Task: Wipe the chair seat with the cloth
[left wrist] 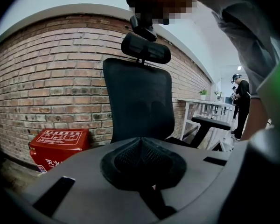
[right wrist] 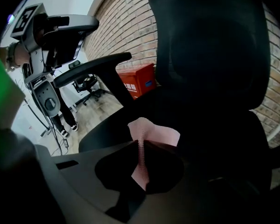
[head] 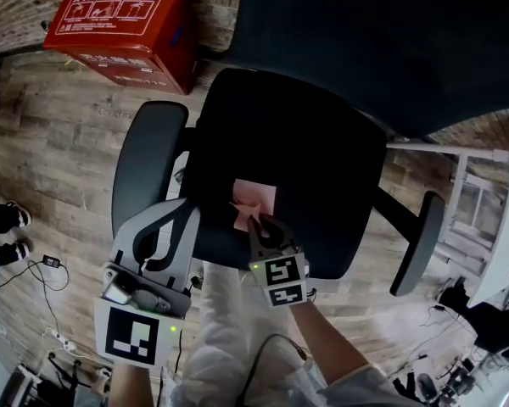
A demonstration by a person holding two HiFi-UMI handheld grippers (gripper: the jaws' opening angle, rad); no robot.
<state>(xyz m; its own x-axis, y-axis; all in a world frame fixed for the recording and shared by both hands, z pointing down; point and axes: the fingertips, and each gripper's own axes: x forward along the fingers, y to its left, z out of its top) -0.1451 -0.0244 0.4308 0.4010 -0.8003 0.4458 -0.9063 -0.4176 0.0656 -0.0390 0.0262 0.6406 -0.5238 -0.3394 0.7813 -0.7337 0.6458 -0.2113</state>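
The black chair seat [head: 322, 164] fills the middle of the head view, with its tall backrest [left wrist: 137, 97] behind it. A pink cloth [head: 256, 199] lies near the seat's front edge. My right gripper [head: 256, 220] is shut on the cloth's near corner, and a fold of the cloth [right wrist: 156, 134] stands up between the closed pads of the right gripper [right wrist: 141, 146]. My left gripper [head: 185, 209] hovers beside the seat's front left, by the left armrest [head: 148, 164]. The left gripper [left wrist: 141, 143] is shut with nothing in it, pointing at the backrest.
A red box [head: 127, 19] stands on the wooden floor against the brick wall, behind the chair on the left. The right armrest [head: 416, 244] juts out at the right, near a white desk frame [head: 483, 181]. Cables [head: 47, 270] and a person's shoes [head: 4, 227] lie at the left.
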